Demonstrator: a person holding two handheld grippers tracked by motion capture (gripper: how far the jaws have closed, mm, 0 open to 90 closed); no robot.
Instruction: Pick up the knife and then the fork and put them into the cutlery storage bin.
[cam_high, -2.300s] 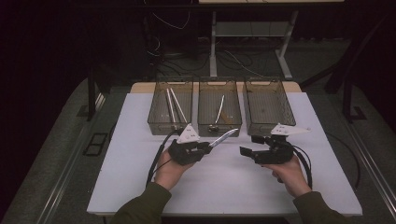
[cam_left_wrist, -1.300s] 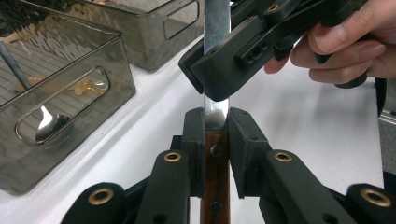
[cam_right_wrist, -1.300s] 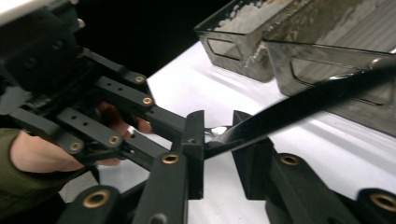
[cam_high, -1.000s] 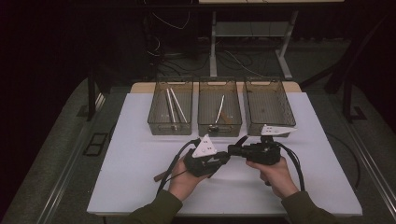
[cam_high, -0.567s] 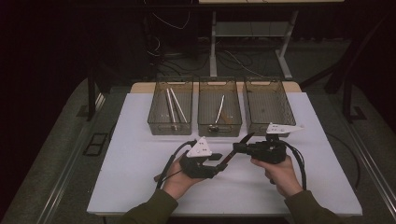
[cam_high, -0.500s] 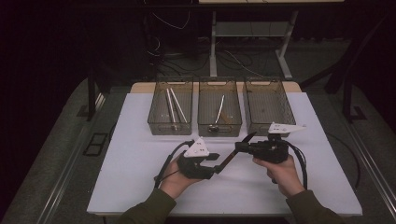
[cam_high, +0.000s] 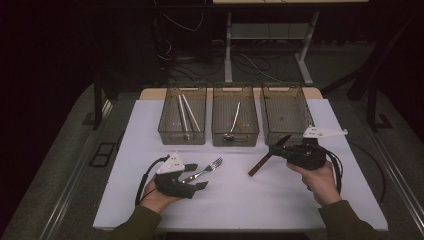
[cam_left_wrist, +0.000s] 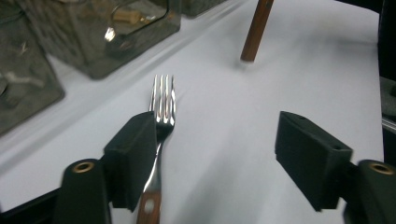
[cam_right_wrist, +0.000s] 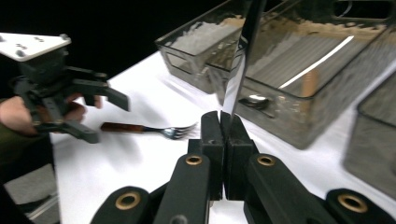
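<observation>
Two grippers: left fingers just opened around fork, right fingers clamp knife.

Open white table between both hands, three bins walling the far edge, fork lying mid-left

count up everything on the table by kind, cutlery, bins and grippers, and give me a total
Bins: 3
Forks: 1
Knives: 1
Chopsticks: 2
Spoons: 1
Grippers: 2, left gripper, right gripper
Total: 10
</observation>
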